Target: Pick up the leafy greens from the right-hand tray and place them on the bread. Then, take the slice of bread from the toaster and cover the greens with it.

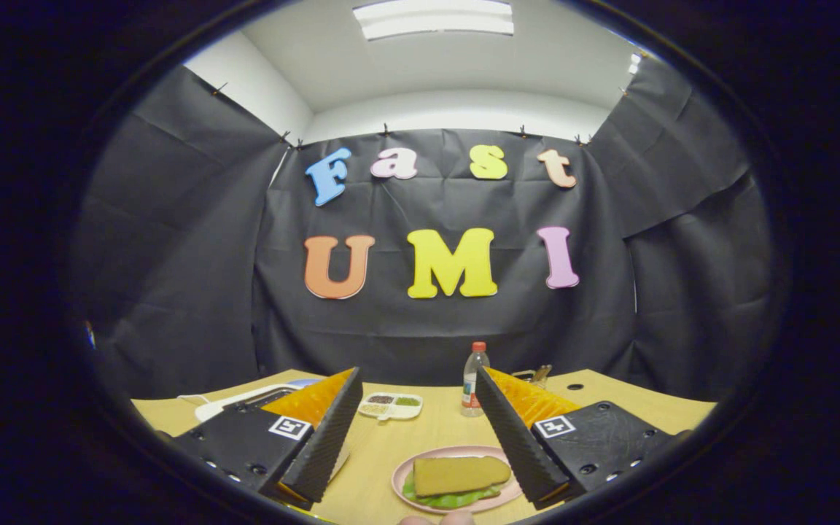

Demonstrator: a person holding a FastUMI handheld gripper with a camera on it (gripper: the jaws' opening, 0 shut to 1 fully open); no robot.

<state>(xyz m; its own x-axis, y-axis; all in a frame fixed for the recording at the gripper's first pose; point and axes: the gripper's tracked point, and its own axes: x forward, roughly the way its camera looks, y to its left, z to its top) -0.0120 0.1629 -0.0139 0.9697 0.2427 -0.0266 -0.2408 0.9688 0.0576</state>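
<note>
Pink plate (404, 474) holds bread (460, 474) over leafy greens (449, 500) beneath the wide, empty claw (416, 394)

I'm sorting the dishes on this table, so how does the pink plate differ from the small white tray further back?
The pink plate is round and lies between the open gripper fingers; the white tray is a rounded oblong beyond the fingertips, near the bottle. The plate carries a bread slice on leafy greens; the tray is split into small compartments with dark and green fillings. Both rest flat on the wooden table.
</note>
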